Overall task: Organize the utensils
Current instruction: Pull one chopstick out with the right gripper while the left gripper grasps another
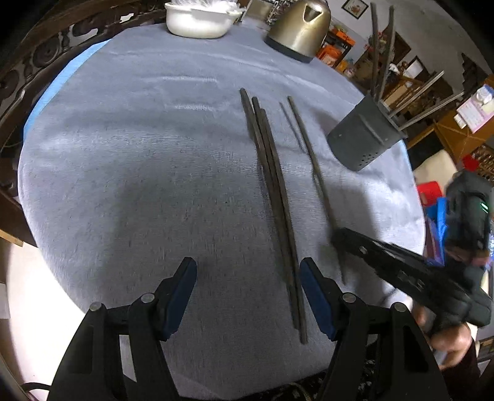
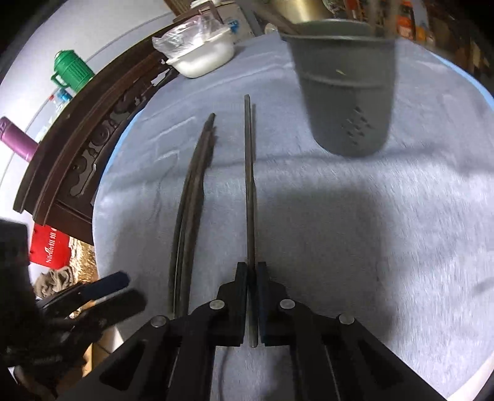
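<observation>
Three dark chopsticks [image 1: 274, 197] lie together on the grey-blue tablecloth [image 1: 139, 154], also in the right wrist view [image 2: 188, 209]. My right gripper [image 2: 253, 268] is shut on a single dark chopstick [image 2: 250, 185], held just above the cloth; it shows in the left wrist view [image 1: 308, 151] with the right gripper [image 1: 339, 237] at its near end. My left gripper [image 1: 248, 274] is open and empty, its right finger beside the three chopsticks. A grey perforated utensil holder [image 1: 364, 138] with several chopsticks in it stands at the right, also ahead in the right wrist view [image 2: 345, 92].
A white dish [image 1: 197, 18] and a metal kettle [image 1: 299, 27] stand at the table's far edge. A carved dark wood chair back [image 2: 86, 148] runs along the left side. The table edge [image 1: 416, 197] lies just right of the holder.
</observation>
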Available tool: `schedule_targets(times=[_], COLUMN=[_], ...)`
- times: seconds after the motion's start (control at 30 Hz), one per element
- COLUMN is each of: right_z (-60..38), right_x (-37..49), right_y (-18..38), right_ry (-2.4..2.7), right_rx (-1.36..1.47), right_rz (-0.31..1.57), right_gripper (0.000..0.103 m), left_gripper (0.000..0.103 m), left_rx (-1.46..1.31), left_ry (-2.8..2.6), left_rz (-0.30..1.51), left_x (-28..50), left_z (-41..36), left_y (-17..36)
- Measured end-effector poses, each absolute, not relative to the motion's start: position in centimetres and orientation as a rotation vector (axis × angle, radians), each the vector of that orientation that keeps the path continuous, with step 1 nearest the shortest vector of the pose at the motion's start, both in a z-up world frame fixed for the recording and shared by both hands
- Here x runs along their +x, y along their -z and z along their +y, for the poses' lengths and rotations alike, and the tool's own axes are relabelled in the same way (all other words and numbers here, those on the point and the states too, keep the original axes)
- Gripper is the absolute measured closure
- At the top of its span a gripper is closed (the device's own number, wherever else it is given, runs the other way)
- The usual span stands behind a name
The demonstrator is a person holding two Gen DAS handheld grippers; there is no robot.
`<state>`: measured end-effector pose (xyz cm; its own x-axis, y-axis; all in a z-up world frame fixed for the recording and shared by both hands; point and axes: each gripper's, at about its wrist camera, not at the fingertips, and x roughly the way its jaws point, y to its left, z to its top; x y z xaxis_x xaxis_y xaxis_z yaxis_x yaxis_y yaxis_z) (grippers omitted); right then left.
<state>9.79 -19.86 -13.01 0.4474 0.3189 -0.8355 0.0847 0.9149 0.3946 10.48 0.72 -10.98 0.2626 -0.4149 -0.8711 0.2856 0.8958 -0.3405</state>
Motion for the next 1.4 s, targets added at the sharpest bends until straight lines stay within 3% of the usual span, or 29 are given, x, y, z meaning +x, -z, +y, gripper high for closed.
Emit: schedule_targets(times=[0.53,0.63,0.7,0.77,0.87,1.17,1.27,1.4], right_z=[-20.6,-20.9,-20.9,-21.0,-21.0,-19.8,-18.9,-18.8], right_x=[8.7,8.5,8.4,8.3,8.3,8.7,8.7,8.7], right_y=[13.3,13.3,13.3,13.3,13.3,13.0,12.7,12.6], right_ry=[-0.183,-0.187,-0.189,-0.191,-0.192,-0.165,-0.149,-0.145], right_rx=[0.464,0.468,0.468,0.468,0.471,0.401,0.332,0.326], right_rz=[1.084,1.081,1.079,1.076,1.074,1.070,1.062,1.077], right_gripper=[0.095,0.095,0.095,0.096,0.096,0.096,0.096,0.097], left_gripper=[0.036,0.047,0.069,0.075,0.081,0.082,0.095,0.098], left_rx=[0.109,0.093,0.129,0.145,0.121,0.137,0.175,0.130], left_ry=[0.445,0.447,0.434,0.437,0.436,0.439,0.408,0.409], left_rz=[1.135,1.139,1.131,1.133,1.157,1.145,1.120,1.135], left_x=[12.1,12.2,12.2,12.0,12.2,13.2,13.4,13.3], left_z=[-4.0,-3.5,-2.6,-2.0,-1.1,-1.6,-2.7,-1.9], left_y=[11.5,11.4,11.3,11.3,11.2,11.1,10.9,11.0])
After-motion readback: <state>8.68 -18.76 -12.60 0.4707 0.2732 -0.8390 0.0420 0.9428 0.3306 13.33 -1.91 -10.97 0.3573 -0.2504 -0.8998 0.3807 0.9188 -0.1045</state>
